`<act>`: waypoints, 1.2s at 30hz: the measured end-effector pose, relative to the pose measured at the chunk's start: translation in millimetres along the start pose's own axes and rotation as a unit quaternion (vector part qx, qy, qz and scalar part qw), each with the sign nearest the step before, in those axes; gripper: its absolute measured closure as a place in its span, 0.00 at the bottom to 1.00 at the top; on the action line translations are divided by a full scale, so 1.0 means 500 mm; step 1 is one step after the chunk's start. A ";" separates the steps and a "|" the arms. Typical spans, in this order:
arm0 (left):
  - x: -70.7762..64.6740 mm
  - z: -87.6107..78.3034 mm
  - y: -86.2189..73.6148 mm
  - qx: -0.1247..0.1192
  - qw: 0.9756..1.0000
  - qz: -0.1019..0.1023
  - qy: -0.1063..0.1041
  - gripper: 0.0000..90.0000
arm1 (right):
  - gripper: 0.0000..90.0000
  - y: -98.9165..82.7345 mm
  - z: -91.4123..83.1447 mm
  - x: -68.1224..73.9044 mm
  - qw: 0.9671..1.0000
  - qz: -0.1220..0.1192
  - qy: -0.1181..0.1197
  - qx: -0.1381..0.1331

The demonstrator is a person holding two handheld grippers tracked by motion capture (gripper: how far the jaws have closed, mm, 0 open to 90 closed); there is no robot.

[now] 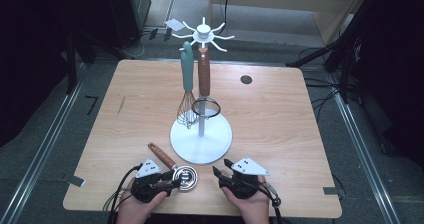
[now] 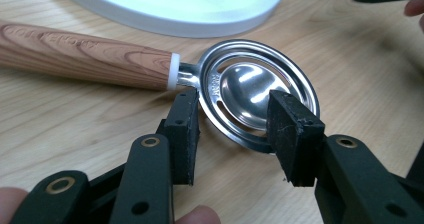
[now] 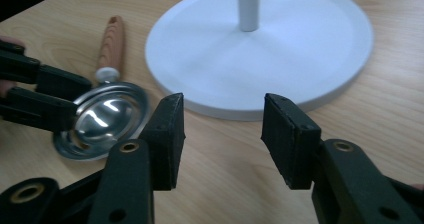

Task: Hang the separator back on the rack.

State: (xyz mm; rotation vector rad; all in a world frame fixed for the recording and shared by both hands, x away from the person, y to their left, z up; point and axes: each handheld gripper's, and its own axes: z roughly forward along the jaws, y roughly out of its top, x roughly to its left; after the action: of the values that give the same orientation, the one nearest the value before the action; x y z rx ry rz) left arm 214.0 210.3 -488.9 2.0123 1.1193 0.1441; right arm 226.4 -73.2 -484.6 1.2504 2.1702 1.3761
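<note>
A metal egg separator [image 1: 186,176] with a wooden handle [image 1: 161,155] lies flat on the table, just in front of the white stand's round base [image 1: 220,136]. My left gripper [image 1: 175,182] is open, its pads on either side of the near rim of the separator's bowl [image 2: 240,81], without squeezing it. In the left gripper view the jaws [image 2: 232,129] stand apart over the rim. My right gripper [image 1: 222,166] is open and empty, pointing at the base [image 3: 280,49]. The separator [image 3: 107,116] and the left gripper [image 3: 45,99] lie to its left.
The white stand's pole [image 1: 201,119] rises mid-table, with hooks on top. A teal-handled whisk [image 1: 187,84] and a wood-handled strainer [image 1: 204,74] hang from it. A dark round hole [image 1: 246,79] sits at the far right of the table. The table's near edge is close under both hands.
</note>
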 end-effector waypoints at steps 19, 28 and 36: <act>0.006 -0.029 0.012 -0.028 0.999 0.006 -0.024 0.72 | 1.00 -0.017 0.046 0.079 0.995 -0.050 0.063 0.055; 0.064 -0.058 0.009 -0.046 0.998 -0.025 0.023 0.83 | 0.98 -0.024 0.043 0.060 0.994 -0.051 0.069 0.072; 0.080 -0.060 0.006 -0.050 0.998 -0.037 0.023 0.79 | 0.96 -0.033 0.026 0.033 0.994 -0.055 0.056 0.079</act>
State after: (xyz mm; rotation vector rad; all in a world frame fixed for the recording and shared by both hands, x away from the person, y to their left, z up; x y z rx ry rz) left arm 226.4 257.4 -477.7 1.8851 1.1893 0.2051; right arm 216.2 -55.2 -501.7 1.1106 2.4276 1.2817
